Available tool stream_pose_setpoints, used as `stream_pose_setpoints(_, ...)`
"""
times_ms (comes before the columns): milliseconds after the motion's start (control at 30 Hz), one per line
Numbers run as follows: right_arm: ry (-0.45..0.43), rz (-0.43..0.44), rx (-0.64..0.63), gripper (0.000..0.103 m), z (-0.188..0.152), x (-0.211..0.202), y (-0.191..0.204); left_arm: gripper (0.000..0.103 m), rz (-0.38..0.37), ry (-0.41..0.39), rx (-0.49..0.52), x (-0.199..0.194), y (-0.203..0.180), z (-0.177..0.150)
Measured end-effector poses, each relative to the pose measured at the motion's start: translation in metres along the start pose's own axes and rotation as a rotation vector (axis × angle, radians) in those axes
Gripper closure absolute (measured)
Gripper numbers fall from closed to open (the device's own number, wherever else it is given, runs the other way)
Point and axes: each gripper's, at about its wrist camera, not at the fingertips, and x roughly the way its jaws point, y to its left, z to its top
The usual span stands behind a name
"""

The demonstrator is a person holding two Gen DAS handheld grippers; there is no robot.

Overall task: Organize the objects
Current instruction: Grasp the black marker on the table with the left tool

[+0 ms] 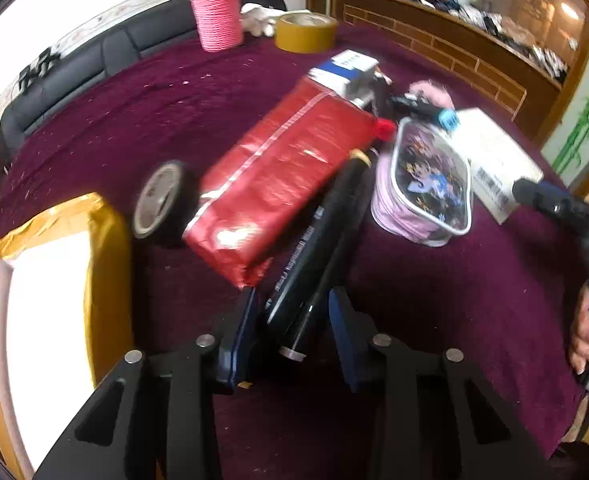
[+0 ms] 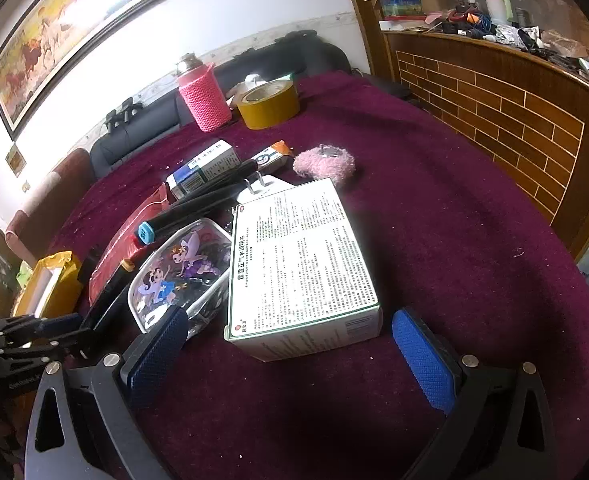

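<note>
The left gripper (image 1: 292, 320) has its 2 blue pads on either side of a thick black marker (image 1: 314, 248), and the pads look pressed against its barrel near the capped end, so it is grasping the marker. The marker points away across the maroon tablecloth (image 1: 454, 280), its gold-ringed far end lying between a red foil packet (image 1: 278, 184) and a clear pouch with cartoon figures (image 1: 430, 184). A yellow-taped box (image 1: 54, 280) sits at the left edge, with a small grey wheel (image 1: 158, 200) beside the packet. The right gripper (image 2: 290, 352) is released, its jaws spread wide and apart from everything, with a white printed box (image 2: 302, 264) lying just ahead between them. Beyond it lie a pink fluffy thing (image 2: 326, 162), a roll of yellow tape (image 2: 268, 104) and a pink knitted bottle sleeve (image 2: 202, 94).
</note>
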Motion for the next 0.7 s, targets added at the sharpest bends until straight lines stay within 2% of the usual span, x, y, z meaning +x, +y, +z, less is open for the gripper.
stream_pose_setpoints(100,0.006,0.001,0.002,0.000,0.000,0.001,0.001,0.068,-0.019,0.012,0.027,0.004,-0.012,-0.001)
stream_pose_setpoints(200,0.008,0.002,-0.002,0.000,-0.001,0.002,0.001,0.076,-0.035,0.013,0.041,0.007,-0.024,0.000)
stream_pose_setpoints(300,0.009,-0.003,-0.001,0.000,-0.001,0.003,0.002,0.077,-0.037,0.010,-0.006,0.010,-0.028,0.007)
stream_pose_setpoints(533,0.005,-0.011,0.011,0.000,-0.002,0.003,-0.001,0.067,0.002,-0.012,-0.047,0.015,-0.036,0.016)
stream_pose_setpoints(600,0.007,-0.014,0.008,0.000,-0.002,0.003,0.000,0.062,0.032,-0.016,-0.058,0.015,-0.038,0.017)
stream_pose_setpoints(700,0.013,-0.016,0.009,0.000,-0.002,0.005,0.000,0.061,0.078,-0.020,-0.075,0.014,-0.042,0.016)
